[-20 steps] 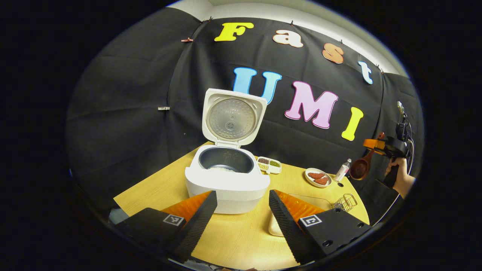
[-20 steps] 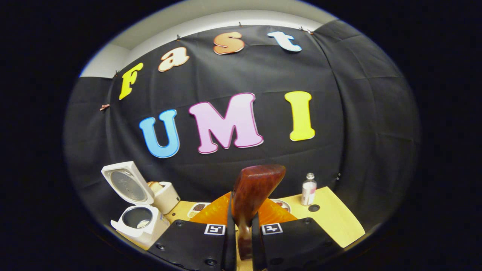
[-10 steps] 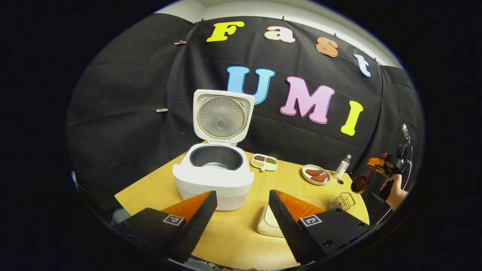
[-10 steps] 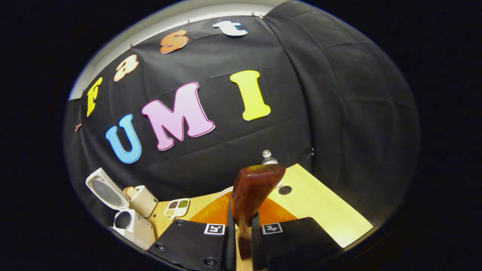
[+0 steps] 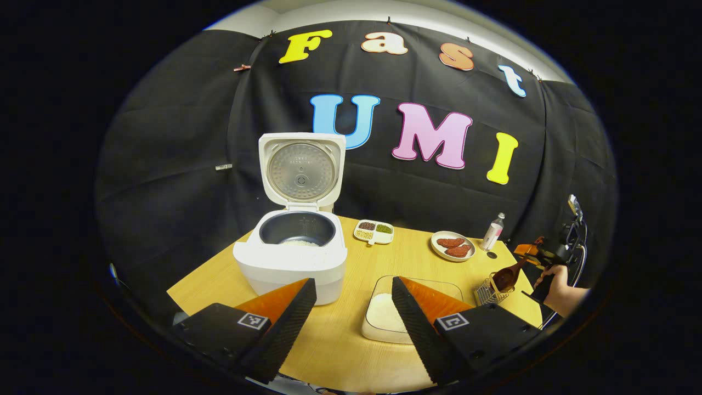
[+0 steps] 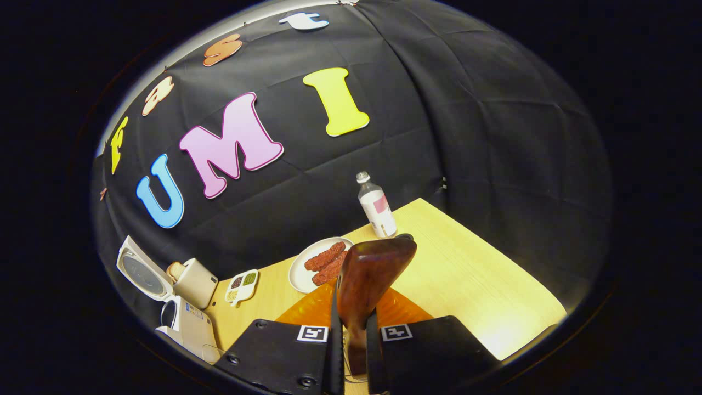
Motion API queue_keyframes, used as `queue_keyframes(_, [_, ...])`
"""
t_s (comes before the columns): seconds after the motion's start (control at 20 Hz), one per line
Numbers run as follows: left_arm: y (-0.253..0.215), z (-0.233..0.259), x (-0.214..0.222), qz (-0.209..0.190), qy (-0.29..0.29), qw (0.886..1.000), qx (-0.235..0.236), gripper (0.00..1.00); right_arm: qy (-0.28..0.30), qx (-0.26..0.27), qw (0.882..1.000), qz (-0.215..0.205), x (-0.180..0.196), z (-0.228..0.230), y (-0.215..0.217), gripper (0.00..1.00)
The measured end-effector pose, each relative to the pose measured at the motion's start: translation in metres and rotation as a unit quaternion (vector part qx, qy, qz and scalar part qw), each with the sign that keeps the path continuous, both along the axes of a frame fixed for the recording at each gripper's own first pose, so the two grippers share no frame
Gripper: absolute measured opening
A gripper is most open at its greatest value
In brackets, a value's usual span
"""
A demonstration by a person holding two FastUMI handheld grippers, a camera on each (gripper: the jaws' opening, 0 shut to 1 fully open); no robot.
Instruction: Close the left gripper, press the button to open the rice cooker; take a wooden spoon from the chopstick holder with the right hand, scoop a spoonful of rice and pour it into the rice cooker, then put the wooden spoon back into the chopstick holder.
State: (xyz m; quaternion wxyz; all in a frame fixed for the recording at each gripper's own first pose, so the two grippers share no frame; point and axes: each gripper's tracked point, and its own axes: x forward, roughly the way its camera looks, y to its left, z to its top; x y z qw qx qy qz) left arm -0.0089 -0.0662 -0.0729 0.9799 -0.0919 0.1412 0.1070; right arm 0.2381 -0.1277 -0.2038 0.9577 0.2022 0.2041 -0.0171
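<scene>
The white rice cooker (image 5: 290,263) stands open with its lid (image 5: 300,171) upright, and a little rice lies in the dark inner pot. My left gripper (image 5: 354,321) hovers open and empty in front of it, above the table's near edge. At the far right, my right gripper (image 5: 531,251), held by a hand (image 5: 556,282), is shut on the wooden spoon (image 5: 505,277). The spoon's bowl hangs at the top of the wire chopstick holder (image 5: 488,295). In the right gripper view the spoon (image 6: 368,271) sticks up between the shut fingers of my right gripper (image 6: 355,351). The rice cooker (image 6: 184,323) sits at lower left there.
A glass dish of rice (image 5: 384,315) lies right of the cooker. Farther back are a divided dish of beans (image 5: 374,231), a plate of sausages (image 5: 452,246) and a small bottle (image 5: 492,232). A toaster with bread (image 6: 192,280) stands behind the cooker. The table's right edge (image 6: 510,285) is near.
My right gripper has come down with the spoon, from head height to the wire holder. My left gripper has drawn back from the cooker and stays open.
</scene>
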Motion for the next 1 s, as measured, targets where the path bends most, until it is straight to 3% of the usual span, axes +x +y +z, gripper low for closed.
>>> queue_keyframes(0.1, [-0.004, -0.011, -0.002, -0.004, 0.011, 1.0, -0.029, 0.96, 0.006, 0.007, 1.0, -0.006, 0.0, -0.009, 0.002, 0.16])
queue_keyframes(0.25, [-0.001, -0.02, -0.003, 0.005, 0.021, 0.998, -0.063, 0.96, 0.023, 0.013, 1.0, -0.011, -0.004, -0.026, -0.003, 0.17])
queue_keyframes(0.3, [0.001, -0.021, -0.003, 0.009, 0.022, 0.997, -0.069, 0.96, 0.029, 0.012, 0.999, -0.011, -0.007, -0.031, -0.006, 0.23])
queue_keyframes(0.45, [0.006, -0.017, 0.001, 0.009, 0.017, 0.997, -0.07, 0.95, 0.033, 0.009, 0.999, -0.007, -0.014, -0.033, -0.009, 0.29])
queue_keyframes(0.5, [0.007, -0.015, 0.002, 0.008, 0.015, 0.998, -0.066, 0.96, 0.03, 0.007, 0.999, -0.008, -0.016, -0.028, -0.013, 0.37])
queue_keyframes(0.7, [0.035, 0.015, 0.011, 0.024, -0.016, 0.999, -0.02, 0.96, 0.018, 0.006, 0.999, -0.027, -0.034, -0.004, -0.027, 0.98])
queue_keyframes(0.9, [0.057, 0.059, 0.019, 0.017, -0.052, 0.997, 0.061, 0.95, 0.013, -0.019, 0.999, -0.045, -0.063, 0.015, -0.044, 0.99])
queue_keyframes(1.0, [0.066, 0.078, 0.023, 0.017, -0.057, 0.995, 0.076, 0.95, 0.008, -0.05, 0.998, -0.048, -0.083, 0.025, -0.053, 0.99])
